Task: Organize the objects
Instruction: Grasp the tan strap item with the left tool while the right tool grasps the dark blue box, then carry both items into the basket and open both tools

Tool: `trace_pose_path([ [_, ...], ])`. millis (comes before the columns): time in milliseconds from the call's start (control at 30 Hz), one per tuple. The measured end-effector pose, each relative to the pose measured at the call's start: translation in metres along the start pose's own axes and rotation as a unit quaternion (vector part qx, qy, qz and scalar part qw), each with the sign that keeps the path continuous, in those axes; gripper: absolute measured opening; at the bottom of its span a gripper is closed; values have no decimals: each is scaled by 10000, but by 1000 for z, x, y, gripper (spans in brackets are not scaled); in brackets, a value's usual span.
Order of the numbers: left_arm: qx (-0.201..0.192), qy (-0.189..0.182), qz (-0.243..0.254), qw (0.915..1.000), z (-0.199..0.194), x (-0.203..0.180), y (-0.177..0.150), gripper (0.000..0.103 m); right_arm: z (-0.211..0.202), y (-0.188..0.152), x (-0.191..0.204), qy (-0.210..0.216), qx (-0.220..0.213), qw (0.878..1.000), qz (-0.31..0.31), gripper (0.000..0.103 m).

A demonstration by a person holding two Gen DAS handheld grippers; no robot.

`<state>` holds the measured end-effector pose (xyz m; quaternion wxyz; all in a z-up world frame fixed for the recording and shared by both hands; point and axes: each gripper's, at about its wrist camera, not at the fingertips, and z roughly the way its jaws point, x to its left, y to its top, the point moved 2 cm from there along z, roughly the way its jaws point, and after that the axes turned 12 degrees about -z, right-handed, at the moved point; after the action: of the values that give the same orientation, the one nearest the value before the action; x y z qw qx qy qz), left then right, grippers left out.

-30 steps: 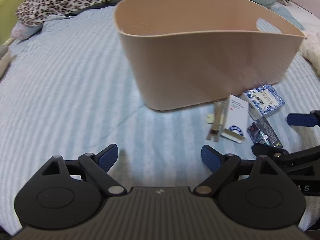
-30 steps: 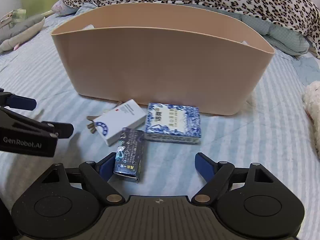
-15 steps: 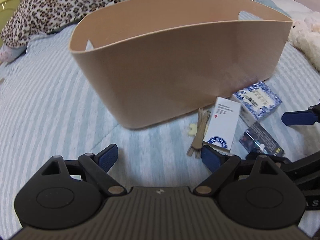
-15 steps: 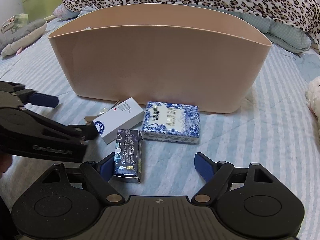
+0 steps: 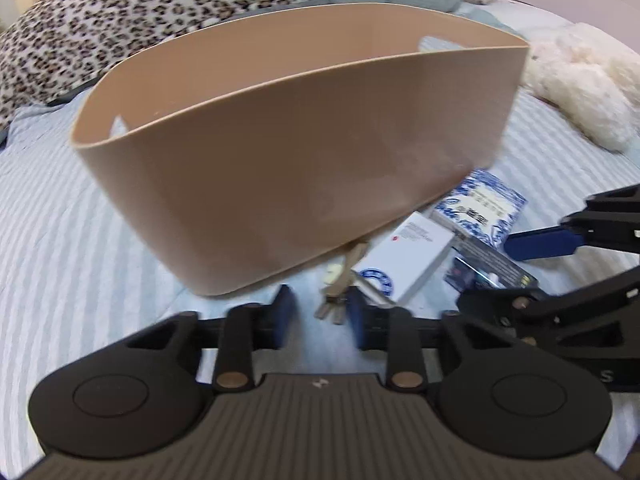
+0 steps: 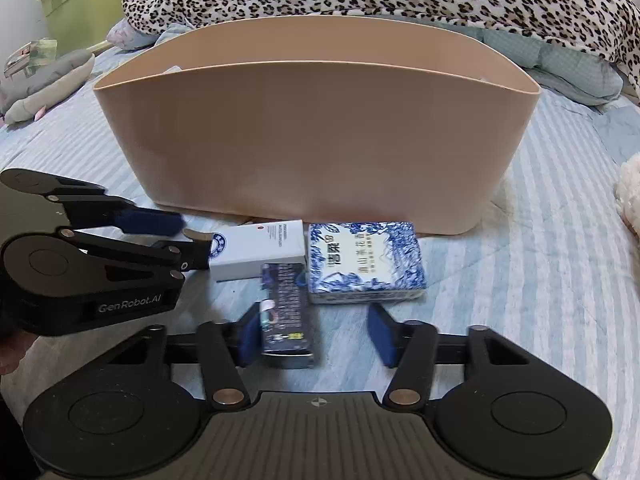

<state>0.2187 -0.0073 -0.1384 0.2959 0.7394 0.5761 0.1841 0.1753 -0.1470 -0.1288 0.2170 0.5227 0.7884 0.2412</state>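
Both grippers' jaws, wide apart a second ago, are closing: the left gripper (image 5: 320,314) around tan keys (image 5: 340,280), the right gripper (image 6: 314,334) around a dark glossy box (image 6: 286,312). Neither pair of pads presses its object yet.

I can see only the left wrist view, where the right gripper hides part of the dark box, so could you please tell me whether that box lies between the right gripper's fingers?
Observer: Yes. The dark box lies between the fingers of the right gripper, whose jaws are closing. It sits against one pad, with a gap to the other.
Operator: Thank you. Does anything lie left of the basket, outside my frame?
Observer: A grey soft toy lies on the bed, off to the left of the basket.
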Motion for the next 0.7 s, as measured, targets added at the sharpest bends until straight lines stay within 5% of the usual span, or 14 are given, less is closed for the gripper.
trace_pose_path([
  [100,58,-22,44,10000,0,-1,0,16,-1,-1,0,63,22,10000,-5,22],
  [700,4,116,-549,9984,-55,11,-15,15,-57,-9,0,80,-245,9997,-48,21],
])
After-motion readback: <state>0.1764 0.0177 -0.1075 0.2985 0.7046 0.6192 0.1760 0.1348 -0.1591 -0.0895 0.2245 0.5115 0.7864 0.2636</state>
